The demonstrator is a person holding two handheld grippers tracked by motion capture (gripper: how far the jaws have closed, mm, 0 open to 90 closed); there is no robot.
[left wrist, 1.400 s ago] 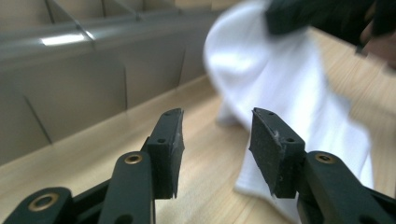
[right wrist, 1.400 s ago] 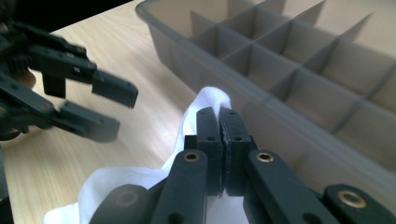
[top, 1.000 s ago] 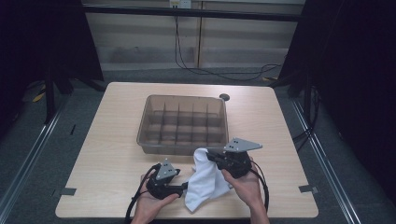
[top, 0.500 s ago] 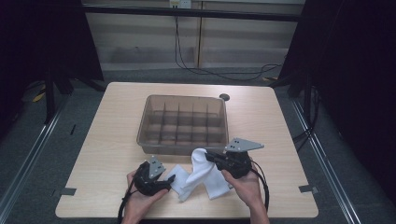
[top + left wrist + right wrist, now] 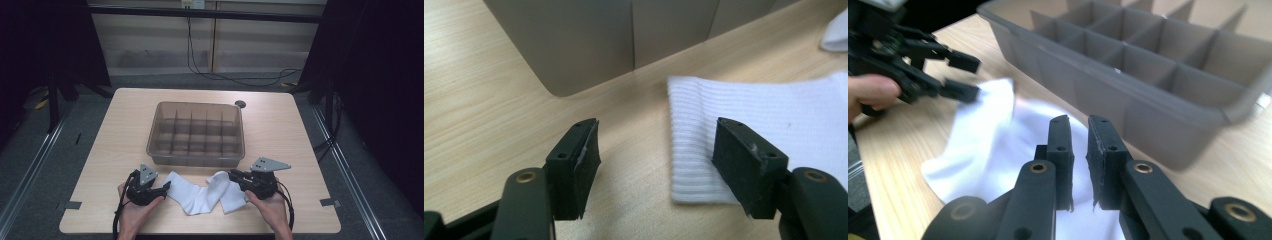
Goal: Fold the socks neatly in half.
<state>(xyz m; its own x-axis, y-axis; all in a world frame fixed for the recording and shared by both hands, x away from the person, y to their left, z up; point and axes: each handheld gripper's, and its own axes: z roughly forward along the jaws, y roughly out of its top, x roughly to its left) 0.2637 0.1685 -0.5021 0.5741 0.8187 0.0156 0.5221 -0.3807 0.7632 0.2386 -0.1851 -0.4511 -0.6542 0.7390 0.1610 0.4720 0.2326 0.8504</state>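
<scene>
Both grippers worked at the near edge of the table (image 5: 115, 125), one at each end of a white sock (image 5: 200, 197) that lay stretched flat across the wood just in front of a grey divided bin (image 5: 197, 132). Left gripper (image 5: 162, 189) stood with its jaws wide apart: in the left gripper view the ribbed cuff (image 5: 704, 145) lay on the table with one pad over its edge and the other pad out over bare wood, neither pressing on the cloth, so nothing was held there. Right gripper (image 5: 1079, 150) had its jaws nearly together, with a narrow slot between the pads; they had just been opening a little, and in the right gripper view no cloth sat in that slot, the sock lying beneath and beyond the tips. In the high view this gripper (image 5: 234, 176) sat at the toe end, where the sock bent into a small hump. As a judgement, the spreading step looked largely done: the sock was laid out long and mostly flat, free of both tools, and touching neither the bin nor its rim. What seemed left was everything after that: smoothing the bent toe end, folding or rolling the sock, and then lifting it into one of the bin's compartments, all of which appeared empty in the high view.
</scene>
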